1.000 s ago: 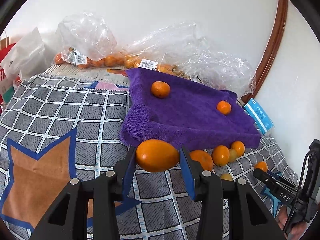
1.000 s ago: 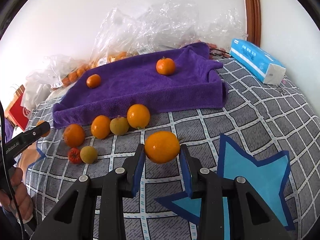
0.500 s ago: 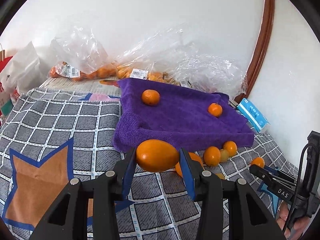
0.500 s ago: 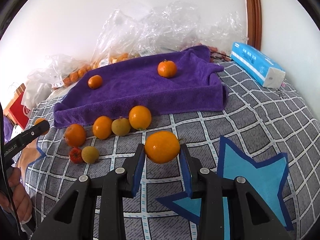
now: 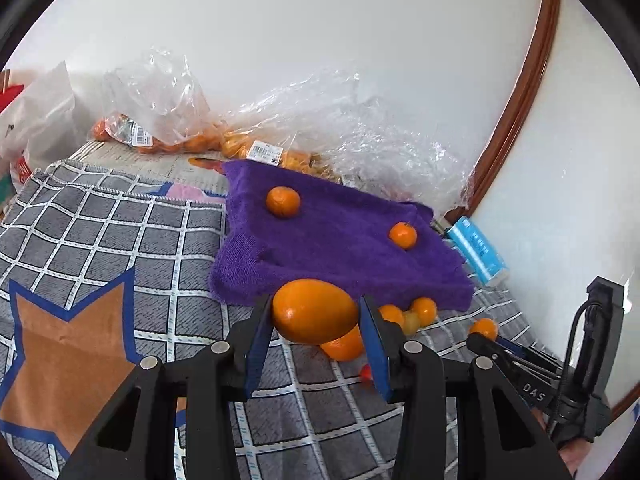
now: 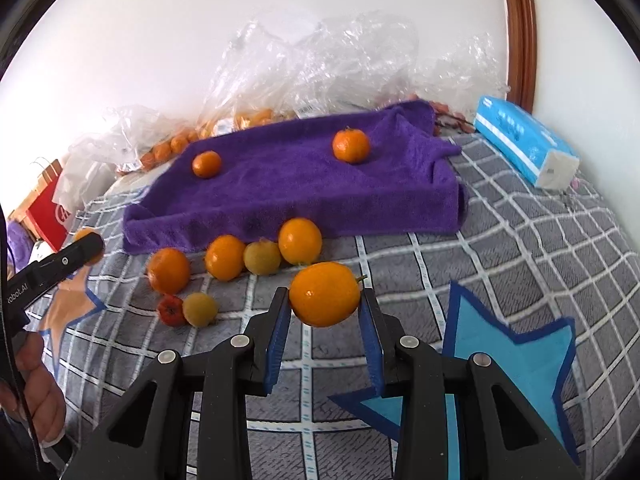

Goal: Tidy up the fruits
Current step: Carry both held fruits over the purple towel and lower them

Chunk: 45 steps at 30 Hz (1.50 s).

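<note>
In the left wrist view, a large oval orange (image 5: 315, 315) is held between the blue fingers (image 5: 256, 354) of the left gripper (image 5: 315, 344), lifted clear of the checked cloth (image 5: 120, 232) and just in front of the near edge of the purple towel (image 5: 340, 248). Two small oranges (image 5: 283, 201) are already set on the towel, well apart, which suggests that the towel serves as the sorting place. Loose fruit (image 5: 424, 310) is seen at the towel's near edge, partly hidden behind the fingers, and the right gripper (image 5: 486, 346) shows to the right of the towel. In the right wrist view, a round orange with a short stem (image 6: 325, 294) is clamped between the fingers (image 6: 278, 340) of the right gripper (image 6: 325, 332), raised above the cloth in front of the towel (image 6: 300, 184). A row of unsorted fruit (image 6: 226, 258) lies along the towel's near edge. Both fruits are judged to be carried high so that the raised towel edge can be cleared.
</note>
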### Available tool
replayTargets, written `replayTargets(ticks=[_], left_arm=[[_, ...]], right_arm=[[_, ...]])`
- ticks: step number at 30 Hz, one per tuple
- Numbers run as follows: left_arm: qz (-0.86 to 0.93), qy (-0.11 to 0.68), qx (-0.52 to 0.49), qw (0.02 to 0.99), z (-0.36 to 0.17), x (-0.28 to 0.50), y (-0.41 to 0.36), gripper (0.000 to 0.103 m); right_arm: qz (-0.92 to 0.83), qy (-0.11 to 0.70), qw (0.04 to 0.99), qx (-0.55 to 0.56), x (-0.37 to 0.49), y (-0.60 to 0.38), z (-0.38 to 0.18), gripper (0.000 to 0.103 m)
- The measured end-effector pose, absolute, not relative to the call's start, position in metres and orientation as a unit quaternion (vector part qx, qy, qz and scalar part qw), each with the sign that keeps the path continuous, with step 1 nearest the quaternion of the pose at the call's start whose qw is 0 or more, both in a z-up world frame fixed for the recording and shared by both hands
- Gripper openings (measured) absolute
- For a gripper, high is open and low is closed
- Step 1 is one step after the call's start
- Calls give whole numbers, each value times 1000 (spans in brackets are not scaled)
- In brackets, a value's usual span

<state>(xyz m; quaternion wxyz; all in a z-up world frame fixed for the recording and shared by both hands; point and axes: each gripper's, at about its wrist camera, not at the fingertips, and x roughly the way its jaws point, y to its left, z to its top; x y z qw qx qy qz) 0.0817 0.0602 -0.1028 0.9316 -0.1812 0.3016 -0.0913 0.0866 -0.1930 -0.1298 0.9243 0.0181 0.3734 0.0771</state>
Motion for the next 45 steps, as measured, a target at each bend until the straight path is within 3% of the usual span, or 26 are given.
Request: replayTargets(ticks=[17,30,45], left_arm=[[-59,259,-166,950,-44,152,56,41],[-42,298,-188,935,-95,199,66,41],[-28,282,-206,937,-100,201,81,41]], right_arm=[[110,302,947,0,161,-170,-66,35],[115,337,934,7,222,-171,-104,35],[65,324,943,32,227,-211,-110,35]])
